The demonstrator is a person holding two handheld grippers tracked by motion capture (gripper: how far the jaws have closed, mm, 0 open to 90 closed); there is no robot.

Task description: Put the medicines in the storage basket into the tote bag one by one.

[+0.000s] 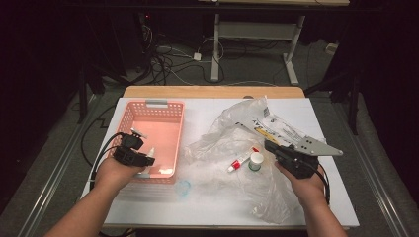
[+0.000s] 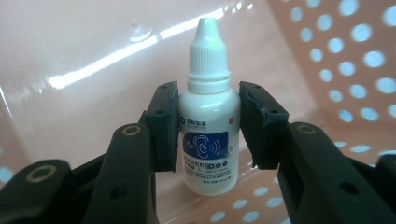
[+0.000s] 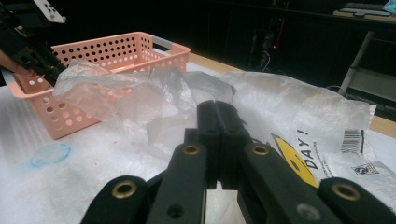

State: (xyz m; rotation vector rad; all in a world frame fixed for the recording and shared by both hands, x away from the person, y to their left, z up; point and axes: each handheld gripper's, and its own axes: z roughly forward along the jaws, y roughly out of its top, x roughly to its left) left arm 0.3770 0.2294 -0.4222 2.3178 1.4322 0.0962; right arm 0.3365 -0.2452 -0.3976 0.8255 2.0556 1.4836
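Left gripper (image 2: 208,126) clamps upright ear-drop bottle (image 2: 208,135) over pink basket (image 1: 163,123), cap pointing away; right gripper (image 3: 218,140) together, idle.

Looks like a lab or test room w/ dark walls. Lots of cables (image 1: 168,61) lie on the grey floor (image 1: 64,163), a metal desk frame (image 1: 257,29) stands at the back, & one white-topped table (image 1: 207,197) sits under a light.
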